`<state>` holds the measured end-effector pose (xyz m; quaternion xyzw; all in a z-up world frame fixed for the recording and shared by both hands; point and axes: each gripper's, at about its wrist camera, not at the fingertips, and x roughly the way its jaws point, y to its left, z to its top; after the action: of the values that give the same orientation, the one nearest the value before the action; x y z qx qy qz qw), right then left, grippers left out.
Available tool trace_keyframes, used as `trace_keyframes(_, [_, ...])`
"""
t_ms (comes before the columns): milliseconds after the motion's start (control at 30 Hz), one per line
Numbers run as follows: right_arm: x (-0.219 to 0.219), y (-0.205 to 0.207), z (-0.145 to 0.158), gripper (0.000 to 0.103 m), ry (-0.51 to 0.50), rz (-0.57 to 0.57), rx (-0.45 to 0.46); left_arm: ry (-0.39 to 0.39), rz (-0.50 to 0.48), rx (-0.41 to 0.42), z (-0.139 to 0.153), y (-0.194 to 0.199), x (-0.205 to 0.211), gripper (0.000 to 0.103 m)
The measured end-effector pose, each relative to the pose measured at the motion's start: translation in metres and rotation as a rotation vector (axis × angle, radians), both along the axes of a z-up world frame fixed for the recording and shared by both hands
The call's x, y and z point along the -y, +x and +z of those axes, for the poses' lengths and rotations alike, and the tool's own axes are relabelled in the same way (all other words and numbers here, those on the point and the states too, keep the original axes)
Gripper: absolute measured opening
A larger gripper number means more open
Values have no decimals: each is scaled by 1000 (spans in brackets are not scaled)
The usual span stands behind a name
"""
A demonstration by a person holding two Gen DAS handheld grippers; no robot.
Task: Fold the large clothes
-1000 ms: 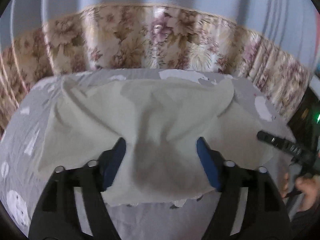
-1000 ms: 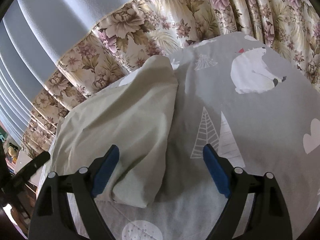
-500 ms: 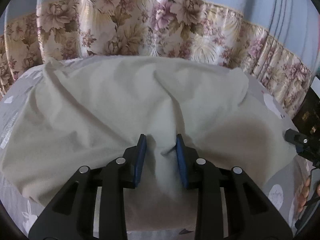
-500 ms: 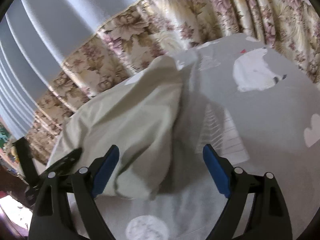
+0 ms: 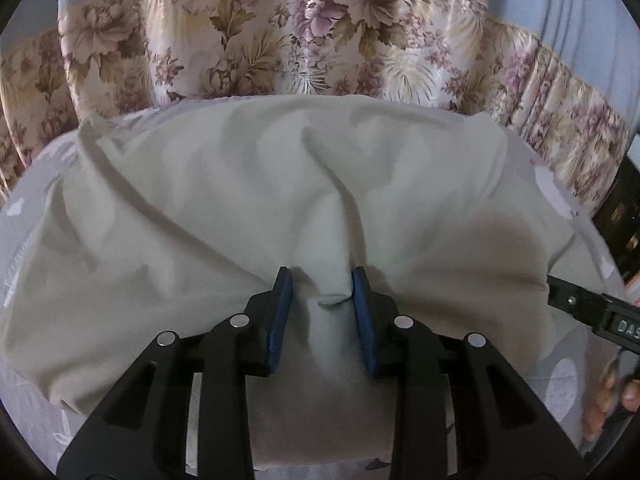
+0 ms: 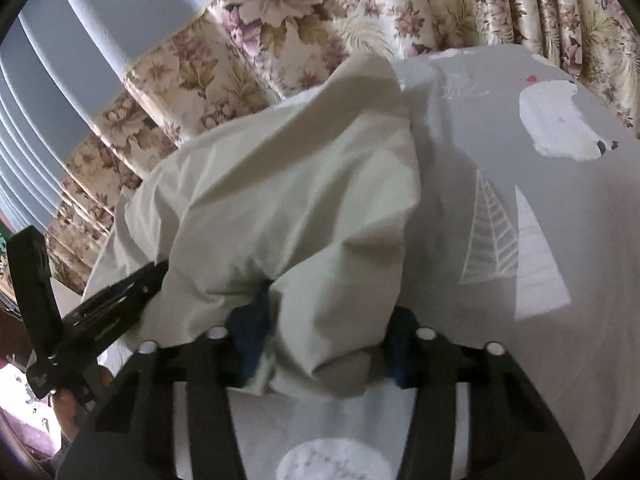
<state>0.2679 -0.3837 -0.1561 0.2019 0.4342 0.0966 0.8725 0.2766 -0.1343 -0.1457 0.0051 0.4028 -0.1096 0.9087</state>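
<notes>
A large pale cream garment (image 5: 248, 200) lies rumpled on a grey printed bed sheet (image 6: 540, 208). My left gripper (image 5: 322, 284) is shut on a raised ridge of the garment near its front edge. My right gripper (image 6: 324, 316) is partly closed around the garment's right-hand corner (image 6: 336, 292), with cloth bunched between the blue pads; the image is blurred there. The garment also shows in the right wrist view (image 6: 280, 176). The left gripper shows in the right wrist view (image 6: 120, 292) at the cloth's left edge, and the right gripper shows at the right of the left wrist view (image 5: 588, 304).
Floral curtains (image 5: 300, 40) hang behind the bed. The sheet has a white bear (image 6: 560, 120) and tree prints (image 6: 516, 248) to the right of the garment. Dark furniture (image 5: 620, 216) stands at the far right.
The left gripper moved forward onto the garment and closed on a fold. The right gripper moved left onto the garment's corner and its jaws narrowed around the cloth.
</notes>
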Motion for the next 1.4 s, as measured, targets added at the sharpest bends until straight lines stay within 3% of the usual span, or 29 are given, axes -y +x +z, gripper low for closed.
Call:
trace_keyframes(133, [8,6,-4,48,93,-3,1,6,2,5,0,-1,0,31])
trace_keyframes(267, [22,23,-19,50,331,-4,-3,15,3,5,0,-2,1,31])
trace_keyframes(400, [28,33,-24,52,462,23,-22,11,3,3,0,-2,2,31])
trace_keyframes(567, [14,40,-13,52,385,53,-7,32,7,5,-1,-1,4,31])
trace_keyframes(700, [25,35,-6,53,477,40,-4,7,-1,-3,-1,-1,1,31])
trace_keyframes(900, [43,26,-21,66,647,6,-35,2,-6,-3,-1,-2,0,32])
trace_keyframes(1067, [43,32,-25,78,685,-7,-40,0,-6,-3,0,-1,0,33])
trace_keyframes(1133, [36,43,-24,77,622,-5,-43,3,-7,-3,0,-1,0,33])
trace_keyframes(1267, [10,62,-13,73,312,23,-26,13,-13,-2,0,-2,0,33])
trace_keyframes(1400, [-24,64,9,52,-2,93,4,9,-20,-9,-1,-2,-2,33])
